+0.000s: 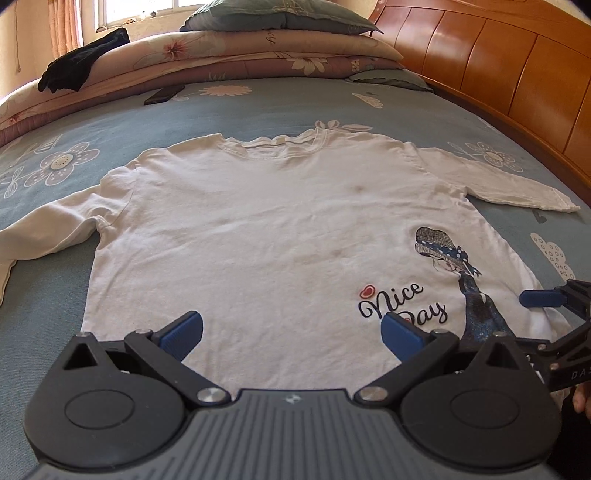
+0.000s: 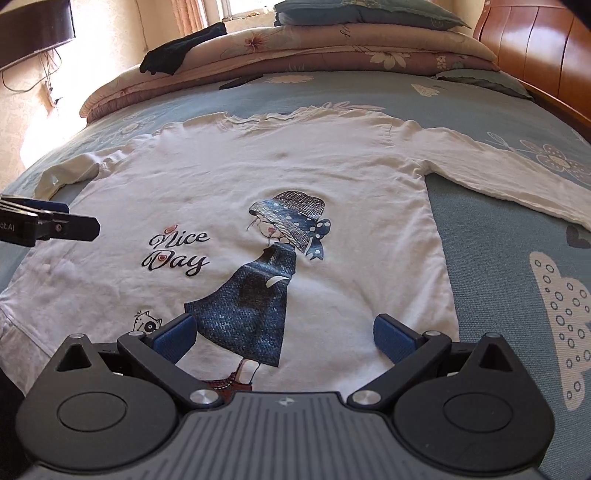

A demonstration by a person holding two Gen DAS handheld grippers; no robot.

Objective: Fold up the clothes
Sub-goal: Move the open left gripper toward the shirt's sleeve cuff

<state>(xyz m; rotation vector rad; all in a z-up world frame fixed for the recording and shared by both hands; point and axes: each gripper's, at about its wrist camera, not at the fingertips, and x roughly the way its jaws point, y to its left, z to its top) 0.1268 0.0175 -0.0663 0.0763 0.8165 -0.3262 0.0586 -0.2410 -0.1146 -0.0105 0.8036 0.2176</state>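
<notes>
**Entry: one shirt laid flat, first fold not yet begun**

Step in hand: judged as the approach to the first grasp. The white long-sleeved shirt (image 1: pixel 258 229) lies face up and spread out on the blue flowered bedsheet (image 1: pixel 258 107), both sleeves out to the sides, neckline toward the stacked bedding.

Left gripper (image 1: pixel 291 328): fingers spread wide, holding nothing, poised over the hem near its left part. Right gripper (image 2: pixel 282 334): fingers likewise wide apart and empty, over the hem at the printed girl (image 2: pixel 266 280).

Next move, as a judgement: each gripper needs to close on a hem corner or a sleeve, pinching both cloth layers.

Count:
- shirts: one
- sleeves: two
- grippers: two
- dark garment (image 1: pixel 81 70) on the folded quilts (image 1: pixel 240 55): one
- pillow (image 1: pixel 280 16): one
- phone (image 1: pixel 164 94): one
- wooden headboard (image 1: pixel 498 66): one
</notes>
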